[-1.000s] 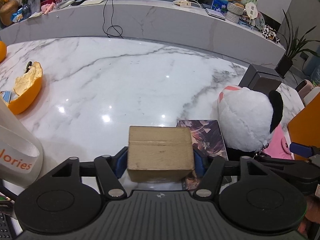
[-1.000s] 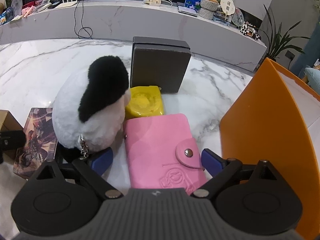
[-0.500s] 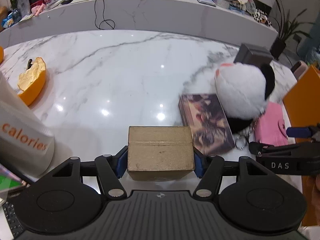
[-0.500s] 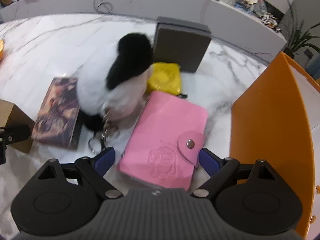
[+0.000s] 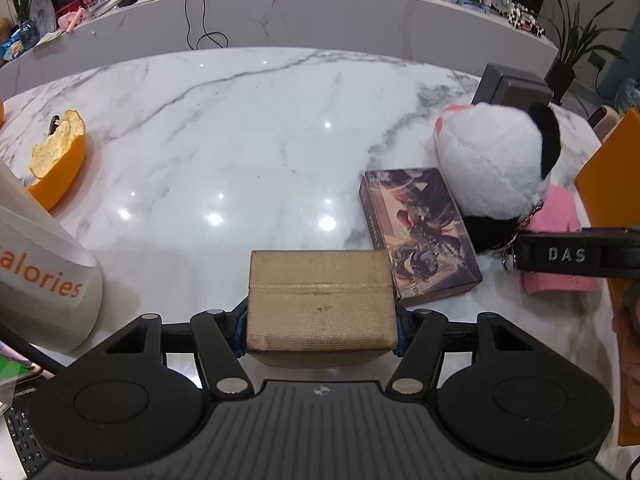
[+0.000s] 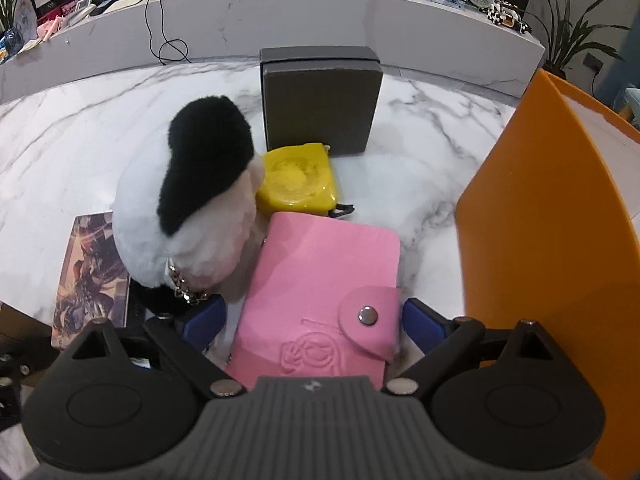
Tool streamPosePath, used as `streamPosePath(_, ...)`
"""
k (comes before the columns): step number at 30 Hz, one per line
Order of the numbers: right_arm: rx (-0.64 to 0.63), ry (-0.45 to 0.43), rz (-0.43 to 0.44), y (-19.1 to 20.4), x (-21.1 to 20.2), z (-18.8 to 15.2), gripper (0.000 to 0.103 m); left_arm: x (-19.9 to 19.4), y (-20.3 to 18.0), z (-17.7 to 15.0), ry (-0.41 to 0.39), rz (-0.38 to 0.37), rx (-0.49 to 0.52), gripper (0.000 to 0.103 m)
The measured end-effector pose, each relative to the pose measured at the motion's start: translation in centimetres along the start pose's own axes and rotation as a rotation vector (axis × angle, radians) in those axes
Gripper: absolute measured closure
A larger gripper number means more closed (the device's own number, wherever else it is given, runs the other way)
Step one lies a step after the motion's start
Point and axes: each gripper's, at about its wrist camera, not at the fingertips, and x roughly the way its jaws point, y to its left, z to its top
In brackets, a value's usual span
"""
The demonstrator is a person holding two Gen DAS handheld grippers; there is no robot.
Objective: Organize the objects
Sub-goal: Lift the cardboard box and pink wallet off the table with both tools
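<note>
Item one: I am holding the left gripper about half open, its blue pads pressing both sides of a tan cardboard box that is sitting squarely between the fingers over the white marble table. Item two: I am keeping the right gripper spread wide astride the near end of a pink snap wallet; the right pad is standing just clear of the wallet's edge, and the left pad appears clear too, though the blur there is making that hard to confirm. Moving outward from the box: a picture-printed box is lying flat just to its right, and a black-and-white plush toy with a metal chain is leaning against that box and touching the wallet. Behind the wallet a yellow case is resting, and beyond it a dark grey box is standing upright. An orange panel is rising at the far right. On the left, a half orange peel is lying near a white bag printed with orange lettering.
</note>
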Motion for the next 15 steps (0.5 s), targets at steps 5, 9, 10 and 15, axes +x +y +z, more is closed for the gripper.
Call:
streamPosePath(5,0.045,0.035,0.039,-0.5,0.0,0.3,0.008,0.0,0.0,0.0,-0.004,0.001,0.001,0.031)
streamPosePath(9,0.112,0.022,0.067,-1.5,-0.8,0.6,0.011,0.0,0.0,0.1,-0.003,-0.005,-0.008,0.031)
streamPosePath(10,0.124,0.019,0.072,-1.6,-0.9,0.7,0.012,0.0,0.0,0.1,-0.002,-0.004,-0.008,0.031)
streamPosePath(15,0.151,0.018,0.064,-2.0,-0.9,0.7,0.022,0.0,0.0,0.1,-0.003,-0.002,-0.004,0.031)
